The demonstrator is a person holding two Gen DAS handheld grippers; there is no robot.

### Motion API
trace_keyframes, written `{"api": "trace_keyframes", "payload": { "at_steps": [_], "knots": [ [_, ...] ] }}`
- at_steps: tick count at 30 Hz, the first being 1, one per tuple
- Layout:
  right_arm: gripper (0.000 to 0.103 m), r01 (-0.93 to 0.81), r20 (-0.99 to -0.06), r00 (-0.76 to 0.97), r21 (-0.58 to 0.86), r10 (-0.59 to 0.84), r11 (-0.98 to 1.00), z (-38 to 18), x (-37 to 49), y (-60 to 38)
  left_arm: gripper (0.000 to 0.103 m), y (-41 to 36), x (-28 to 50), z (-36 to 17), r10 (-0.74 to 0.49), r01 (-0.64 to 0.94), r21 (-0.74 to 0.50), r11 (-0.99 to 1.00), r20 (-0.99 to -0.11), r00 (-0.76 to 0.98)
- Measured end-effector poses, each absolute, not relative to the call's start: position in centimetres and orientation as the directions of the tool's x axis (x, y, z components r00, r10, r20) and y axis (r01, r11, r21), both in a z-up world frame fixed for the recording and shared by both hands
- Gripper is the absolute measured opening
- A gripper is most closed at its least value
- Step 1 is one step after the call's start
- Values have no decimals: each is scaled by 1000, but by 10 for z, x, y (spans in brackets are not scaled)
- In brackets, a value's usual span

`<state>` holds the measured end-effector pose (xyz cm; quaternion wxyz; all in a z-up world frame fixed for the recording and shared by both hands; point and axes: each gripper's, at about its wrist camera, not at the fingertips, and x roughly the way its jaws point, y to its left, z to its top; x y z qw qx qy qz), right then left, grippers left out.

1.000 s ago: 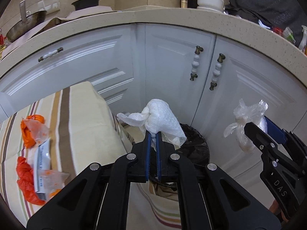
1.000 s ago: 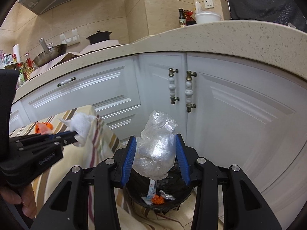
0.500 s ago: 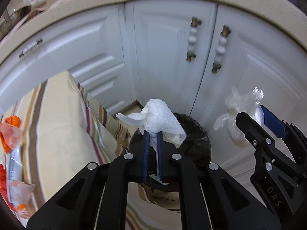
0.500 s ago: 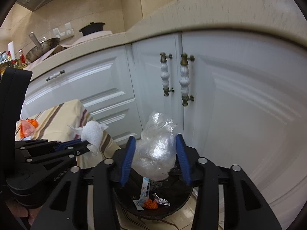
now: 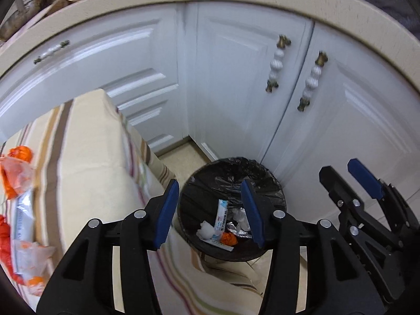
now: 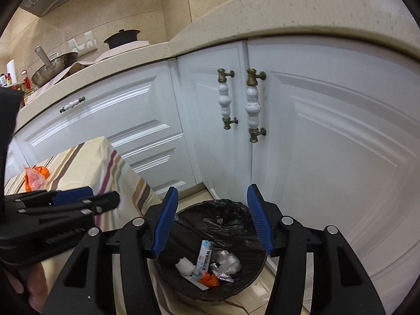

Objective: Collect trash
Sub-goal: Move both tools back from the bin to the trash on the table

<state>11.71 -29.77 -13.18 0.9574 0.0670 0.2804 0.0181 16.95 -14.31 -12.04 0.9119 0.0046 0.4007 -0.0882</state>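
The left gripper (image 5: 208, 210) hangs over the bin (image 5: 275, 183), its blue fingers (image 5: 166, 212) spread well apart with nothing between them; they have just been opening. The right gripper (image 6: 212, 220) hangs over the same bin, its fingers (image 6: 258, 220) also wide apart and empty, only slightly wider than a moment ago. In the left wrist view the right gripper shows at the right edge, also parted and bare.

Below both, the round bin with its black liner stands on the floor (image 5: 183, 157), close against the hanging corner of the striped tablecloth (image 5: 89, 157) and just in front of the white cupboard doors (image 6: 328, 144). At its bottom lies the trash: a wad of white tissue (image 6: 185, 265), a crumpled clear plastic bag (image 6: 229, 258), a white and blue packet (image 6: 204, 256), a scrap of silver foil (image 6: 223, 275) and a small orange wrapper (image 6: 208, 279), all touching or overlapping.

More trash is on the table, well apart from the bin: near its left edge orange wrappers (image 5: 18, 168) lie with a long white packet (image 5: 23, 210) and clear plastic beside them.

Farther off, two doors carry white handles with brass ends (image 6: 225, 99). On the counter (image 6: 288, 21) above sit a metal pan (image 6: 52, 64) and a dark pot lid (image 6: 122, 38).
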Motion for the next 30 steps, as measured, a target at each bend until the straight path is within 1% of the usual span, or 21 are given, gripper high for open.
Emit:
{"api": "trace_keyframes", "payload": {
  "at_steps": [5,6,10,15,19,24,30],
  "knots": [
    [55,-28,-524,846,146,101,989,-120,105,-277,51,-106,142,-94,-129,123,-58,991,-685,717],
    [55,-36,-521,847,150,110,988,-117,102,-270,53,-96,136,-89,-122,108,-63,992,-677,726],
    [55,-91,-510,844,169,166,981,-108,92,-241,54,-55,113,-72,-71,46,-55,997,-651,756],
    [55,-188,-489,836,169,248,967,-93,81,-194,54,8,82,-58,24,-64,-41,997,-629,777],
    [56,-266,-482,818,165,313,950,-87,74,-158,55,57,56,-57,109,-157,-22,987,-626,773],
    [56,-351,-495,781,155,380,923,-86,64,-117,55,114,28,-61,198,-267,-12,964,-640,742],
    [56,-412,-522,742,140,421,900,-91,57,-82,55,167,-5,-70,285,-381,-4,925,-657,698]
  ]
}}
